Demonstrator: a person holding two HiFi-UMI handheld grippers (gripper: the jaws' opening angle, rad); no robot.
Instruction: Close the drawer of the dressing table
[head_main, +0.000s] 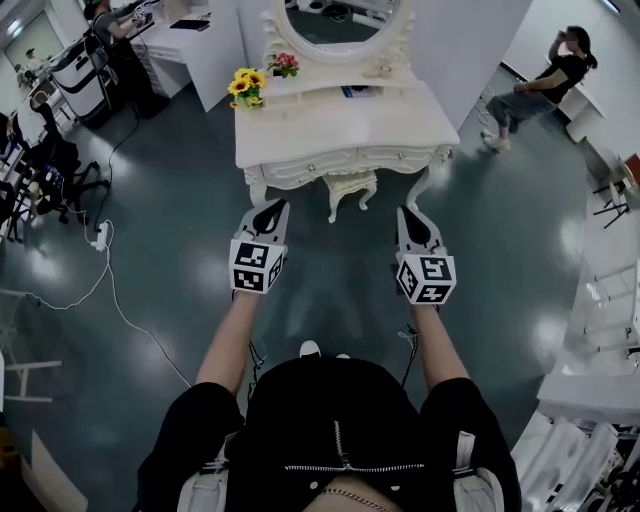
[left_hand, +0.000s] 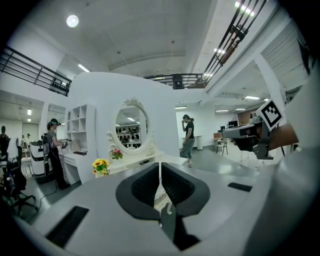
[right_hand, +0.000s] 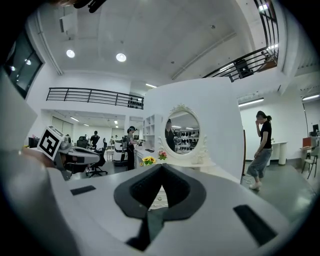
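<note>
With the dressing table (head_main: 405, 122) at 12 o'clock, well apart from the left gripper (head_main: 270, 211) and the right gripper (head_main: 411, 216), both with jaws together and empty, I would step closer and push the drawer (head_main: 345, 160) front squarely and evenly.

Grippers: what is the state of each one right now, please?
Left gripper: closed, fingers together, holding nothing.
Right gripper: closed, fingers together, holding nothing.

Yellow flowers (head_main: 246, 84) beside pink flowers (head_main: 284, 63); bystander (head_main: 545, 85) far right.
</note>
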